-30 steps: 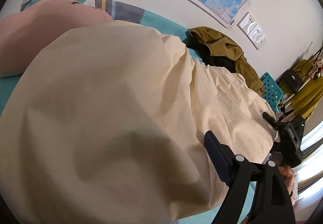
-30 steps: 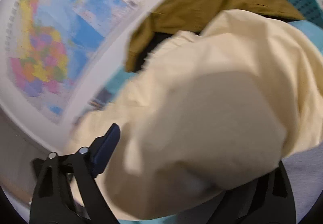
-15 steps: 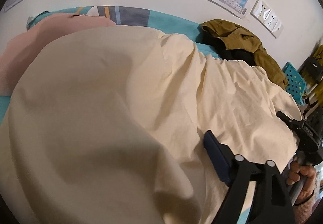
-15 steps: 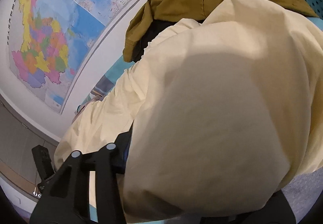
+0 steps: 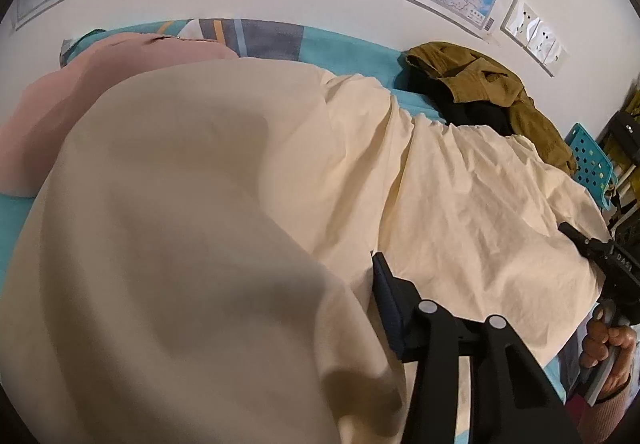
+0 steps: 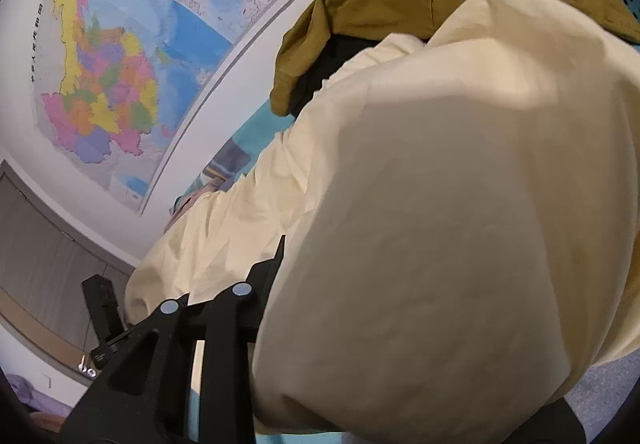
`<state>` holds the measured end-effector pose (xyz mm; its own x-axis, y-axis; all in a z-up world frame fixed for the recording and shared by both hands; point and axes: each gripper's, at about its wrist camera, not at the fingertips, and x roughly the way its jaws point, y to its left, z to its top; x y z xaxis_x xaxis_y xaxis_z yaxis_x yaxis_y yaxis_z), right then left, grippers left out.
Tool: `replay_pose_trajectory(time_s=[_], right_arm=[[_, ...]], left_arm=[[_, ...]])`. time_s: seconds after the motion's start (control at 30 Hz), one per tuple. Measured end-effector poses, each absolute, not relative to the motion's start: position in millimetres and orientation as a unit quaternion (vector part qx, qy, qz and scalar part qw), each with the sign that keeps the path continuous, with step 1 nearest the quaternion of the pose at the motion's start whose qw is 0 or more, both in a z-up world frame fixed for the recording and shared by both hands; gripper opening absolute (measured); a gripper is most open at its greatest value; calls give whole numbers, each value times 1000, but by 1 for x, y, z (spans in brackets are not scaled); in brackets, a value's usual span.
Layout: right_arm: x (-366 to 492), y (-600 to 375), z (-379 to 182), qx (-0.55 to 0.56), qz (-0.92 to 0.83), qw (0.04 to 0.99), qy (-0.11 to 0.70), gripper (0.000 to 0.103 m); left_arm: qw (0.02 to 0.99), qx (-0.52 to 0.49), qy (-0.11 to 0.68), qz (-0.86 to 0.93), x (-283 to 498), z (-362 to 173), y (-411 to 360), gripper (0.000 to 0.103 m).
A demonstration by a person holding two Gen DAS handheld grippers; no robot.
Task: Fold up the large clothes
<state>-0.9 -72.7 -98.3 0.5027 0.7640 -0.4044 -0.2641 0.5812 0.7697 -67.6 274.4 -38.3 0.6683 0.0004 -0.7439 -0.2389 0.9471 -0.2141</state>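
1. The left gripper is draped in the cream garment; one finger shows, so its grasp cannot be judged.
2. The right gripper is likewise buried.
3. The garment lies spread over the bed, touching the olive jacket.
4. Risk: the hidden hem slips free, or snags the jacket.

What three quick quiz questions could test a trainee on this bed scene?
1. True or false: the cream cloth drapes over both tongs.
2. Which lies nearest the wall sockets: (a) pink garment, (b) olive jacket, (c) cream cloth?
3. Fill in: the poster on the wall is a ____.

Key: 1 true; 2 b; 3 map.
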Motion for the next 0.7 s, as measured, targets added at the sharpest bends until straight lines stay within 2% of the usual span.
replay_pose_trajectory(time_s=[0.03,0.07,0.1,0.23,0.3,0.37,0.43,0.53,0.7], right_arm=[[2,-72,-101,324,321,799,392,39],[4,-71,-104,325,324,794,398,48],[6,-70,-107,333,330,786,404,53],[8,-65,-103,327,329,792,396,57],[8,-65,-103,326,322,797,394,43],[6,-67,-99,324,328,799,387,27],[1,-68,-90,322,335,801,377,20],[-7,-68,-65,310,349,811,354,16],[-23,-61,-11,280,379,828,305,14]], left_arm=[[901,-151,403,64,-66,-39,275,53],[900,-154,403,63,-65,-41,276,55],[900,-154,403,63,-64,-41,276,57],[899,-156,404,66,-60,-43,273,63],[898,-157,404,68,-60,-42,272,62],[900,-151,403,73,-60,-41,272,53],[902,-151,397,74,-62,-38,273,43],[905,-157,391,64,-67,-27,277,32],[913,-164,371,47,-75,0,283,25]])
